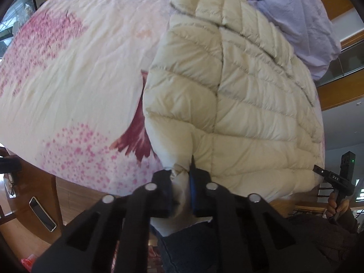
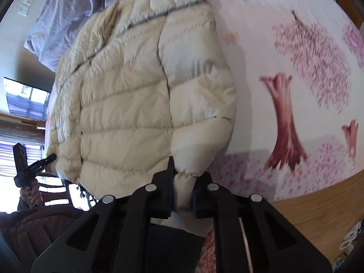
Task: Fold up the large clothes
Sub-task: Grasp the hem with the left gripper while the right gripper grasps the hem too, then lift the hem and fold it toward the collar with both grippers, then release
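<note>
Both grippers are pinching the cream puffer jacket (image 1: 227,104). The left gripper (image 1: 182,182) is clamping one cuff; the right gripper (image 2: 183,182) is clamping the other.

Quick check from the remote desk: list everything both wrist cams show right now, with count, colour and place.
puffer jacket: one, cream, lying on the bedspread, cuffs at the near edge
bedspread: one, pale with pink blossom trees, covering the surface
lilac cloth: one, bunched beyond the jacket's collar end
phone: one, white-edged, on the wooden floor in the left wrist view
wall socket plate: one, white, on the wall in the right wrist view
left gripper: black, shut on a jacket cuff
right gripper: black, shut on the other cuff
</note>
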`<action>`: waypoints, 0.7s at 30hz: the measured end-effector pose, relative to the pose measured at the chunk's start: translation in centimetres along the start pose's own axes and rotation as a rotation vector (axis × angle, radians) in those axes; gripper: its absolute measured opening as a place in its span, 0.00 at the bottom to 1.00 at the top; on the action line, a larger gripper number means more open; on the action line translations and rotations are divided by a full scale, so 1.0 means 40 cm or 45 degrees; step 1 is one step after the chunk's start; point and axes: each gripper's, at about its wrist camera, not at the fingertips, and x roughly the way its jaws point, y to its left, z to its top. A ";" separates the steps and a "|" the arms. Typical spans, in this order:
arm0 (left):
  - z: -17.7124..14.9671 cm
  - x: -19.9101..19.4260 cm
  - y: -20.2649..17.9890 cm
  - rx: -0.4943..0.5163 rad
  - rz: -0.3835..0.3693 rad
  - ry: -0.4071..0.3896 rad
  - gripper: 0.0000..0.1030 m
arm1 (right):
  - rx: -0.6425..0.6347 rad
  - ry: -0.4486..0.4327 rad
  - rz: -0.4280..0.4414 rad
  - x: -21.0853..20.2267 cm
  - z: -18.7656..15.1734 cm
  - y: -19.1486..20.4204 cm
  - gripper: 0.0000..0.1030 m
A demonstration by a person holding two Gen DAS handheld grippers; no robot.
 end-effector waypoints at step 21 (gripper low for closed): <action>0.120 -0.143 -0.033 0.042 -0.017 -0.248 0.06 | -0.067 -0.326 0.022 -0.110 0.170 0.048 0.08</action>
